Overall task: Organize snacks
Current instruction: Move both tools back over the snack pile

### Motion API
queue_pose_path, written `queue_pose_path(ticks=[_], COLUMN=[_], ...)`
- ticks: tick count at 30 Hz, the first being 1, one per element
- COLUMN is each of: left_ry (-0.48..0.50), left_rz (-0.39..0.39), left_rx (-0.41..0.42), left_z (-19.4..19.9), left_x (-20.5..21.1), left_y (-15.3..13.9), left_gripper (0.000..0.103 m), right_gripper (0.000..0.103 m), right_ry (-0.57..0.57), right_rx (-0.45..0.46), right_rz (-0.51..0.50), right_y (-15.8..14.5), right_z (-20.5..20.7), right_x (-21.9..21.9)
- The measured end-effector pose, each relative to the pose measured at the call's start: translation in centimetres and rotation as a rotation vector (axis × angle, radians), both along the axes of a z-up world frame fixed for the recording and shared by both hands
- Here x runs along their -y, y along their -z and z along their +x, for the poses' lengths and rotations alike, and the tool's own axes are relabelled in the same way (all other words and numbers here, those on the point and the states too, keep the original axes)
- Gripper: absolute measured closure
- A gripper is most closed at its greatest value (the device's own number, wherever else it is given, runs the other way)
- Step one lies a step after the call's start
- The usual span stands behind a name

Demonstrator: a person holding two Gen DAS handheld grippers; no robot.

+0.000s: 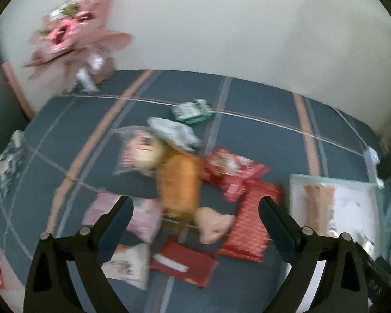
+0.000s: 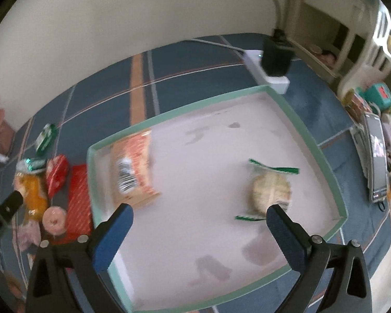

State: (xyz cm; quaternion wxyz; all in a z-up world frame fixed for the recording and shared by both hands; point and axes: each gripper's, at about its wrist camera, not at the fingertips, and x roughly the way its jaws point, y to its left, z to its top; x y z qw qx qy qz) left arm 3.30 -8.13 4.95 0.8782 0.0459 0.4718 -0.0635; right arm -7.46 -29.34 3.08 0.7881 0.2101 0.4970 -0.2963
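Your left gripper [image 1: 195,208] hovers over the orange packet [image 1: 178,185], jaws spread and empty. Your right gripper [image 2: 199,217] (also spread) hangs above the tray [image 2: 312,140], where sorted snacks collect.

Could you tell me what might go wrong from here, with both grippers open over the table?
1. The left gripper hangs open over a tangle of overlapping packets; closing on the orange packet could catch the red packet beside it too.
2. The wrapped round snack sits near the tray's right rim, so the right gripper could nudge it against the wall.
3. Both views are blurred, so aim may be off.
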Motion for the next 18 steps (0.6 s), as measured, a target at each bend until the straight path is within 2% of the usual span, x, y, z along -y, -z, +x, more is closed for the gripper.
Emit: queue_pose_path(ticks=[4, 8, 12, 18], left_ry=[-0.092, -0.150, -0.176, -0.256], left_rz=[0.038, 0.047, 0.076, -0.009], left_rx=[0.029, 0.023, -0.049, -0.124], left_z=[0.3, 0.6, 0.8, 1.6], left_x=[-3.1, -6.0, -8.5, -13.3], left_y=[-0.6, -0.8, -0.2, 0.6], left_gripper=[0.006, 0.006, 0.006, 0.006], right_gripper=[0.000, 0.000, 0.000, 0.000], right_ry=[-0.047, -0.094, -0.152, -0.295], right_rx=[0.024, 0.053, 0.034, 0.006], right_rz=[0.022, 0.042, 0.049, 0.061], right_y=[-0.4, -0.6, 0.0, 0.9], right_z=[0.8, 1.7, 2.9, 5.1], right_x=[-2.0, -4.3, -6.9, -12.3])
